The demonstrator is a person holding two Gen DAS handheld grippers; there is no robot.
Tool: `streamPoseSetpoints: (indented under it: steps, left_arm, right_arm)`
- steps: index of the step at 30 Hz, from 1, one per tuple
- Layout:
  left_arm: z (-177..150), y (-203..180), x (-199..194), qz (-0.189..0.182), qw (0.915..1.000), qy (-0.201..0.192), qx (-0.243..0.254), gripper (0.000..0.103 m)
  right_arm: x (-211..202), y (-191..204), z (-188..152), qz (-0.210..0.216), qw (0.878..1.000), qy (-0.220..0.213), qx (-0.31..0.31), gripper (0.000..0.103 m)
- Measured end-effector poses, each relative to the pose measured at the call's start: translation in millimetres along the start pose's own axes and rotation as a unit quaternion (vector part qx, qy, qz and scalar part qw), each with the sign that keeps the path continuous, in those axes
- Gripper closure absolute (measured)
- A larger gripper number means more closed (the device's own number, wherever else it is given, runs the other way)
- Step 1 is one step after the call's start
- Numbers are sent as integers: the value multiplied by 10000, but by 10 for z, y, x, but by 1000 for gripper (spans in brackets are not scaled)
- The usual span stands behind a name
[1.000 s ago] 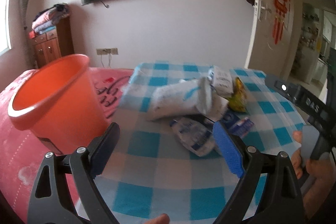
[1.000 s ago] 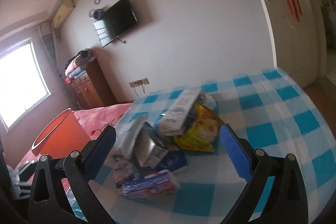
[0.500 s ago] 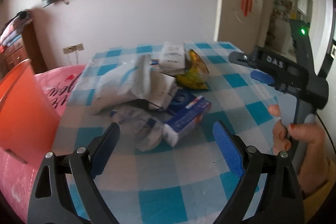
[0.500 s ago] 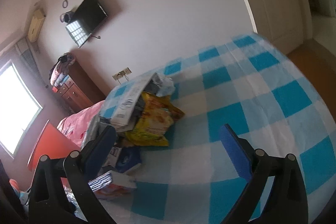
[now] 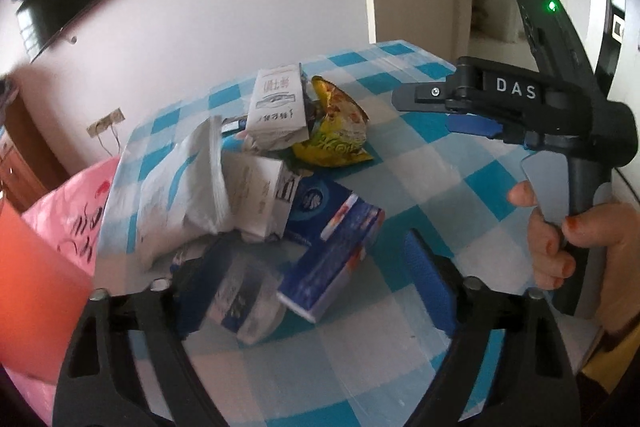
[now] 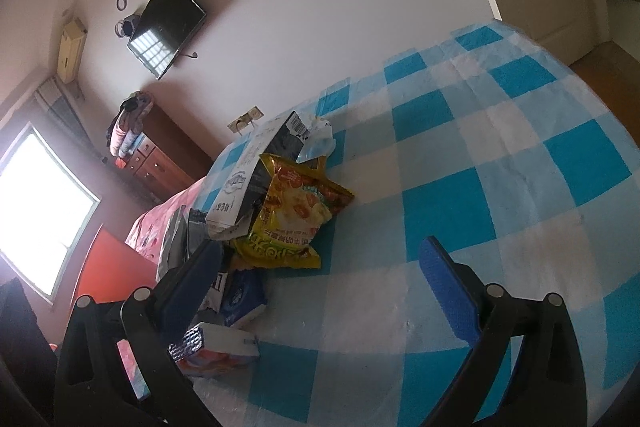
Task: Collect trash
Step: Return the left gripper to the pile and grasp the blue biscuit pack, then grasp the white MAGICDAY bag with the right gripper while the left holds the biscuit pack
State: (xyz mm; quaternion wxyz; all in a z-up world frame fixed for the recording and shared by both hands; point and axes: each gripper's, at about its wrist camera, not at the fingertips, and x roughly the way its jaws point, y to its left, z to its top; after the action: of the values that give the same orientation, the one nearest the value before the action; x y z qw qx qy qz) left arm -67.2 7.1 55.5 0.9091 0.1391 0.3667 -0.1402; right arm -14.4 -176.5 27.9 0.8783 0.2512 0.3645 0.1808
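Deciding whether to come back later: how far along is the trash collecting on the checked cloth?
Nothing looks binned: the orange bin shows only its outside. In hand: nothing; the left gripper is closing its jaws around the blue carton, the right gripper is open. Left: yellow snack bag, white bag, milk carton.

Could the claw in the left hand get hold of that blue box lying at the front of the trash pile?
Probably yes. The blue box already lies between the left claw's closing jaws, at the near edge of the pile, with nothing on top of it. A crumpled wrapper lies beside it, so the claw may catch that too.
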Motion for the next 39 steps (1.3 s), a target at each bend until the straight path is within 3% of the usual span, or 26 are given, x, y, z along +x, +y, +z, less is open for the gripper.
streamPoseSetpoints:
  steps: [4,7,9,14,22,24,31,39]
  left_arm:
    - [49,-41,121,-137,9997,147,134,25]
    - [34,-75,218,-206,9992,299,151,38]
    - [16,-81,285,-223,9989,416,79,52]
    - [2,-55,307,-219,9987,414,-179,61]
    - [-66,34,220,-350,9961,330,-735,68]
    - [-83,89,193,-426,9945,306,-911,74]
    - [-168,249,39,-565,9893,139,-1341,75]
    - [-295,514,-286,-543,9848,-109,-1644,75]
  right_arm:
    - [15,-12,23,44,10000,34,-21,5]
    - [47,-24,32,73,9999,104,-29,5]
    - [67,-20,26,91,9998,155,-42,5]
    - [143,-7,10,128,9995,286,-77,5]
    - [199,-23,-2,343,9986,376,128,5]
    - [196,-20,-3,379,9985,368,140,5]
    - [222,69,-38,590,9972,454,116,5]
    - [259,468,-225,714,9933,657,-623,5]
